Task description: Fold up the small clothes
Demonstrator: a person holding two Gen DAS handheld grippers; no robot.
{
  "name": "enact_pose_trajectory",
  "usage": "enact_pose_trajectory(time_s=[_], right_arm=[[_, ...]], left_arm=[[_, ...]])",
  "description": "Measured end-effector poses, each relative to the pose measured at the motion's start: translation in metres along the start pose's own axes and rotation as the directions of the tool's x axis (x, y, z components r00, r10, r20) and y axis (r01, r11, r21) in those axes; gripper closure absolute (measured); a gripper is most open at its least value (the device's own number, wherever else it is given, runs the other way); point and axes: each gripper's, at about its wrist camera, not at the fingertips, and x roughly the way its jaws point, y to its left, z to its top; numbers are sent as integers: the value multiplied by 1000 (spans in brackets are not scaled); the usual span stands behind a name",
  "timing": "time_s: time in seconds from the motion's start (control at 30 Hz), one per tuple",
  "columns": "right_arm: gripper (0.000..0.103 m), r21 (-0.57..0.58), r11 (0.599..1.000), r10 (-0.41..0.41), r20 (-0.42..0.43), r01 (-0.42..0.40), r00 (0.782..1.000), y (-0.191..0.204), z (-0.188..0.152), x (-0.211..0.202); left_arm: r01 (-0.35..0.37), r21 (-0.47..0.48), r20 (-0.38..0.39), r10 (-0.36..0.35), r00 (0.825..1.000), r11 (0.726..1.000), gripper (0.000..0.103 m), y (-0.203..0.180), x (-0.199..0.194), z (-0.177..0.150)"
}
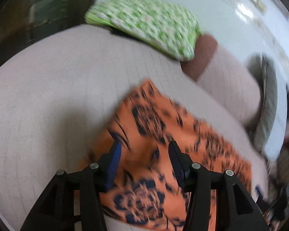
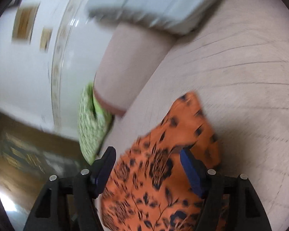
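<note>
Pale beige ribbed bed cover [image 1: 57, 88] fills both views, w/ the orange floral-print cloth [image 1: 163, 134] lying flat on it, partly folded by the look. Left tongs [image 1: 145, 154] stand part open, right tongs [image 2: 147, 160] wider; neither pinches anything, cloth just below both. Risk: frames are smeared, so a fingertip could snag the loose edge and drag the fold open. Left view shows the green-and-white patterned folded cloth [image 1: 144, 25] broadside at the bed's far edge plus a brown patch [image 1: 200, 55]; right view shows it edge-on, plus a grey-white pillow [image 2: 154, 5].
</note>
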Motion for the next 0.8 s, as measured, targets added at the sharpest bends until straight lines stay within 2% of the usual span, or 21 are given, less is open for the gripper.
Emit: enact_pose_trajectory(time_s=[0.07,0.13,0.23,0.3,0.43,0.53,0.6,0.63,0.67,0.73,0.77,0.8], right_arm=[[33,-62,998,-18,-61,14,998,19,-16,16],[33,-101,994,-56,-112,45,992,23,-31,26],[34,-159,981,-138,-188,109,972,25,-56,46],[36,-194,964,-222,-220,180,950,17,-68,56],[37,-320,915,-318,-198,246,927,21,-81,56],[36,-399,874,-368,-172,277,914,28,-91,59],[36,-462,834,-410,-150,303,900,35,-97,63],[36,-497,809,-430,-133,315,893,37,-102,65],[35,-542,773,-454,-113,328,884,41,-109,69],[35,-617,701,-499,-66,358,864,47,-120,71],[35,-656,652,-528,-31,381,849,51,-129,71],[35,-673,624,-543,-9,396,840,54,-134,68]], left_arm=[[-45,37,-63,47,997,998,51,-2,15,-8],[-74,45,-94,78,993,996,52,5,28,-11],[-56,22,-109,58,992,998,52,15,35,-7],[-50,33,-114,53,992,998,52,16,34,-5],[-69,121,-111,83,990,990,52,10,40,-4],[-99,216,-80,119,990,971,49,1,46,-9],[-112,268,-61,133,989,957,41,-7,46,-15],[-117,303,-53,139,989,946,33,-12,46,-19],[-131,334,-44,154,987,933,29,-17,47,-24],[-196,401,-7,217,976,895,29,-27,45,-35],[-231,423,12,250,968,876,28,-31,41,-41],[-245,429,17,263,965,869,28,-33,38,-44]])
